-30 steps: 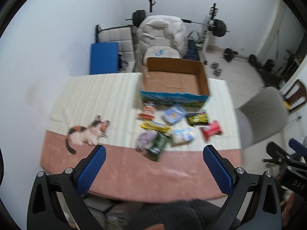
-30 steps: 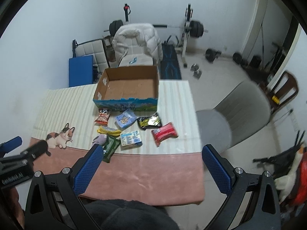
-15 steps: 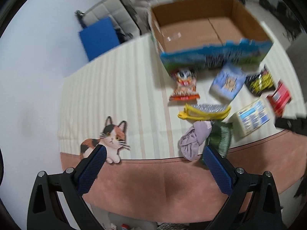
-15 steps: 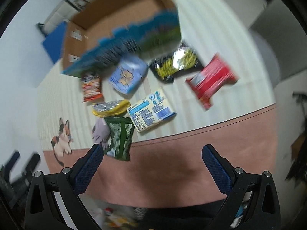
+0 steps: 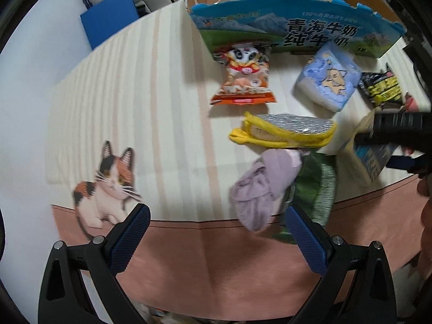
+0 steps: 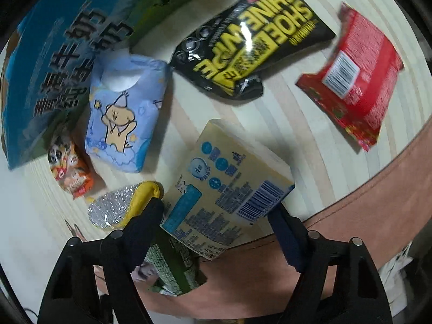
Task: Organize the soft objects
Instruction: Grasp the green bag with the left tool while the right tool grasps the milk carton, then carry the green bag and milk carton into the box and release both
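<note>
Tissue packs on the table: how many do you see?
2. The blue cartoon tissue pack lies against the milk carton box; the cream tissue pack sits between the open right gripper's fingers. Others could be hidden.

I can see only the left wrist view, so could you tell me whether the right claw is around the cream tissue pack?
Observer: Yes. The right claw is open, with a finger on each side of the tissue pack, and it is not yet closed on it.
Operator: Thank you. Is anything crowding it?
Observer: One finger sits against the edge of the yellow sponge.
Operator: And the red packet that I can barely see?
Observer: The red packet lies flat with its barcode up, apart from the pack.
</note>
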`<action>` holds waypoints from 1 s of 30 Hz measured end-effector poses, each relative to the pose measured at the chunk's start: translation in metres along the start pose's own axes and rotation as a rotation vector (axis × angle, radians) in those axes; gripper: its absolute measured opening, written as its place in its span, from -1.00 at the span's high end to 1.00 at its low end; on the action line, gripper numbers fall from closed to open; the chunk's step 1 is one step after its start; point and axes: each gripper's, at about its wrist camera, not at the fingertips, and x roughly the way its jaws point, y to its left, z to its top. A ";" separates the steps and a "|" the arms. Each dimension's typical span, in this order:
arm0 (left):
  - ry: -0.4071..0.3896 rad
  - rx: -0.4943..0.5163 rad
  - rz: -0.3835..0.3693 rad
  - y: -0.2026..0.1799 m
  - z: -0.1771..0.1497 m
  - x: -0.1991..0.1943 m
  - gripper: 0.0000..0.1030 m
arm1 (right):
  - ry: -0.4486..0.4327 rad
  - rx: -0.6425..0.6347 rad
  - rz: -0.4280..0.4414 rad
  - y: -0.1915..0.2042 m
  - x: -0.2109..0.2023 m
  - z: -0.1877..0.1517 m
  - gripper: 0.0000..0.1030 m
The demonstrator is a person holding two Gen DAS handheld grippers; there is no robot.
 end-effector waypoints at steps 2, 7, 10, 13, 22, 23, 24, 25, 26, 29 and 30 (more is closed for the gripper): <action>0.015 -0.021 -0.075 -0.003 -0.001 0.001 -0.99 | 0.014 -0.123 -0.079 0.008 -0.002 -0.010 -0.37; 0.059 -0.012 -0.233 -0.030 -0.003 0.007 -0.64 | 0.056 -0.377 -0.302 -0.003 -0.001 -0.041 -0.26; 0.086 0.022 -0.278 -0.055 -0.002 0.011 -0.57 | 0.051 -0.440 -0.358 -0.016 -0.003 -0.054 -0.26; 0.122 0.055 -0.281 -0.083 0.003 0.025 -0.57 | 0.035 -0.424 -0.325 -0.025 -0.010 -0.060 -0.30; 0.207 0.009 -0.137 -0.119 0.019 0.082 0.21 | -0.025 -0.374 -0.254 -0.039 -0.004 -0.051 -0.29; 0.208 -0.006 -0.140 -0.118 0.019 0.083 0.24 | -0.028 -0.376 -0.251 -0.039 -0.005 -0.050 -0.28; 0.212 -0.028 -0.147 -0.117 0.019 0.083 0.26 | -0.030 -0.379 -0.242 -0.041 -0.002 -0.050 -0.27; 0.219 -0.048 -0.158 -0.114 0.018 0.082 0.27 | -0.033 -0.384 -0.228 -0.042 -0.002 -0.051 -0.27; 0.233 -0.077 -0.176 -0.109 0.019 0.079 0.28 | -0.032 -0.390 -0.215 -0.045 -0.003 -0.052 -0.26; 0.254 -0.165 -0.247 -0.101 0.013 0.088 0.25 | -0.023 -0.412 -0.206 -0.062 -0.003 -0.047 -0.27; 0.253 -0.194 -0.263 -0.099 0.010 0.091 0.24 | -0.012 -0.420 -0.200 -0.064 -0.003 -0.047 -0.27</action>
